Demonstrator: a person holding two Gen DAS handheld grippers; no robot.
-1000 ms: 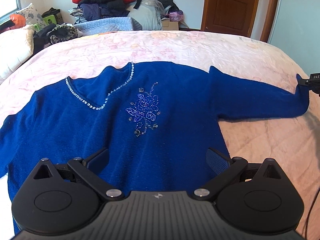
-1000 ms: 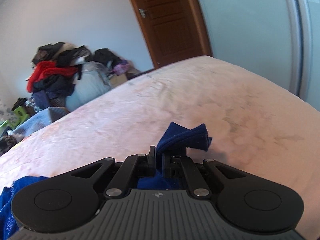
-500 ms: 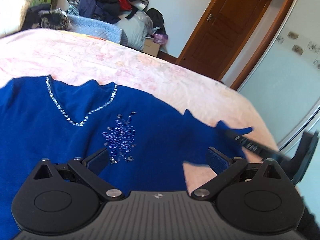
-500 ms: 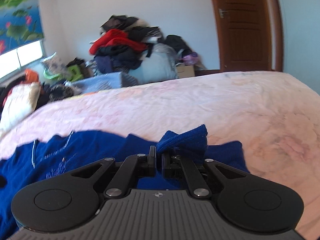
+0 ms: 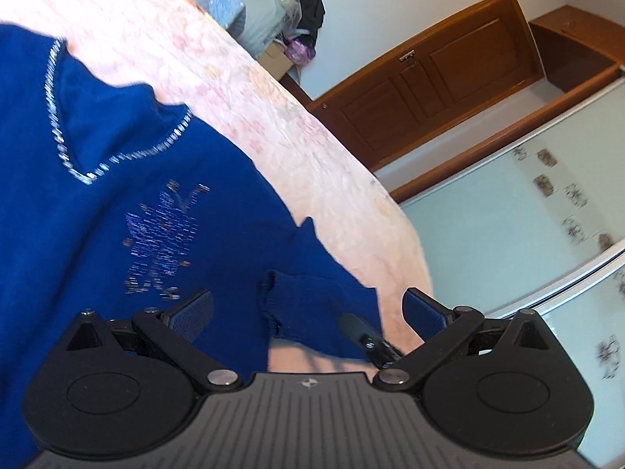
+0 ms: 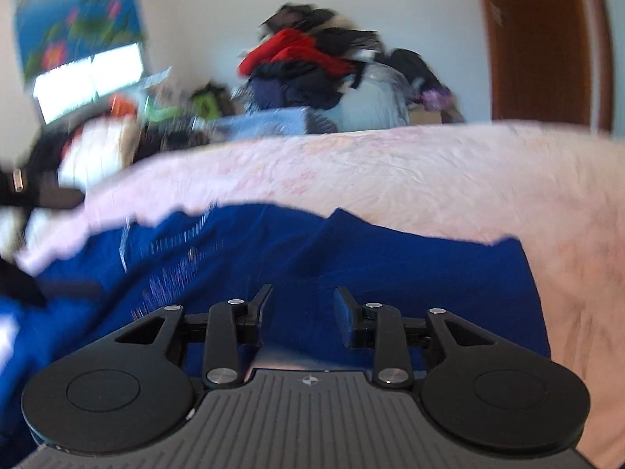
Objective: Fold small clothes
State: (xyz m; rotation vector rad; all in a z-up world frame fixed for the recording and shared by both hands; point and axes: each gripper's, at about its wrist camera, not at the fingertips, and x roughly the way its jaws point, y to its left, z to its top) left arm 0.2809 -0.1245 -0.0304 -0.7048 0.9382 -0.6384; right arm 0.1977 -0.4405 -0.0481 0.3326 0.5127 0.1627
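Lying flat on the pink bed (image 5: pixel 312 133), the blue sweater (image 5: pixel 117 211) has one sleeve (image 5: pixel 320 305) folded in, right between the left gripper (image 5: pixel 308 308) fingers. Both it and the right gripper (image 6: pixel 302 312) are spread apart, holding nothing. The left one is nearer the cuff.

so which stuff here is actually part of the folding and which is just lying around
Part of the job:
blue sweater
its folded-in sleeve
left tool, open
right tool, open

Lying about:
clothes pile
wooden door
bedspread
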